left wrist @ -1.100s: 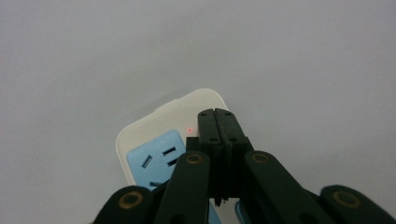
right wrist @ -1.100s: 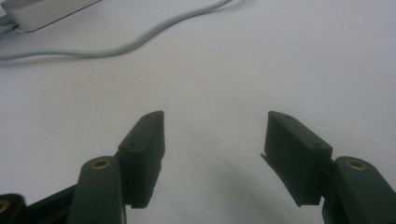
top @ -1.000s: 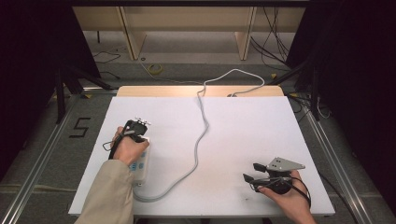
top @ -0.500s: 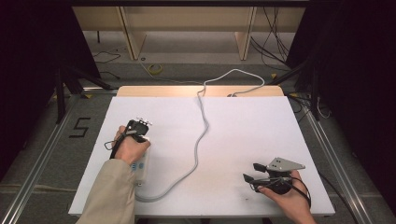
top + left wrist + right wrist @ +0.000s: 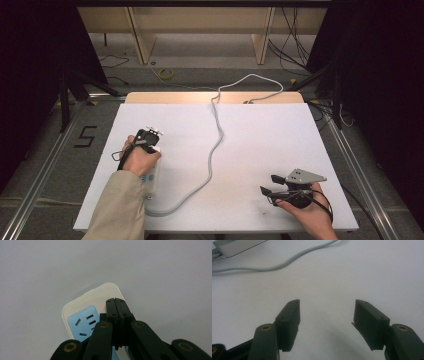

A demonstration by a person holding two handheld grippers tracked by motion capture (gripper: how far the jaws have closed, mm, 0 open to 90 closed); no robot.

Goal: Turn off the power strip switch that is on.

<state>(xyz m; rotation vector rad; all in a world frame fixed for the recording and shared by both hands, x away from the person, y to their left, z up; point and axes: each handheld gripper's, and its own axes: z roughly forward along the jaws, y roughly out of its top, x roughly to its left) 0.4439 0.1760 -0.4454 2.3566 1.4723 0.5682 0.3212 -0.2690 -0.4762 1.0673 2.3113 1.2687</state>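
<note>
A white power strip [image 5: 100, 293] with a blue socket panel [image 5: 83, 323] lies near the table's left side, also seen under the hand [image 5: 152, 180]. A small red light [image 5: 100, 305] glows on its end. My left gripper [image 5: 115, 302] is shut with nothing between its jaws, and its tips rest on the strip's white end beside that light. From above, the left gripper [image 5: 146, 136] stands steeply over the strip. My right gripper [image 5: 270, 184] lies open on the table at the near right, its jaws [image 5: 327, 312] wide apart over bare white surface.
A grey cable [image 5: 216, 145] leaves the strip's near end, curves across the middle of the white table [image 5: 280, 130] and drops over the far edge. The cable [image 5: 287, 262] and the strip's end [image 5: 239, 246] lie ahead of the right gripper.
</note>
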